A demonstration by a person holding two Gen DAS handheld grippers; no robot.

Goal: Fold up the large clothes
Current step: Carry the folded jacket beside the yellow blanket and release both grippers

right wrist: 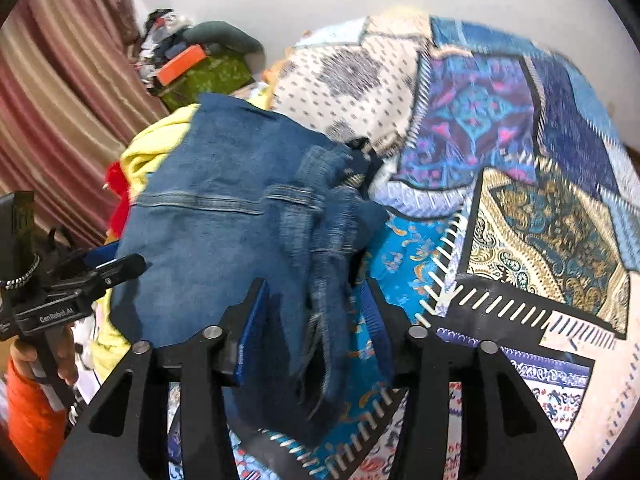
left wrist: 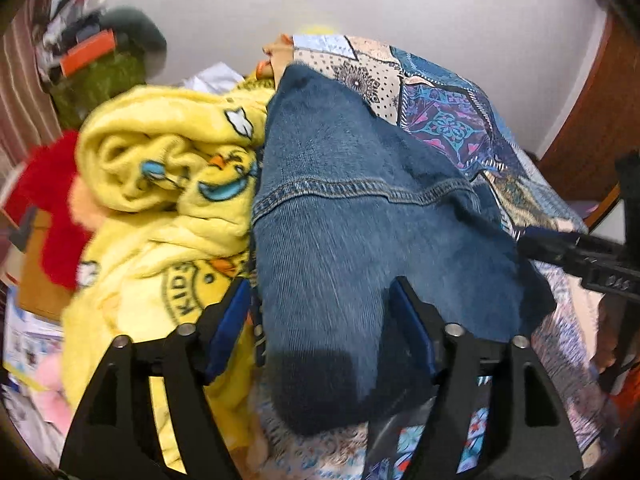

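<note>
Denim garment [left wrist: 360, 208] lies on patchwork bedspread [right wrist: 520, 220]; left gripper [left wrist: 320, 304] jaws spread, fabric between, unclamped; right gripper [right wrist: 316, 300] likewise unclamped.

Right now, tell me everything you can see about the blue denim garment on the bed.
The denim garment is blue, faded, heavy-looking cotton with a stitched seam across it. It lies folded over on the patchwork bedspread, its left edge against the yellow blanket. One end is bunched with a frayed hem. Its near end sits between the open fingers of both the left tool and the right tool.
</note>
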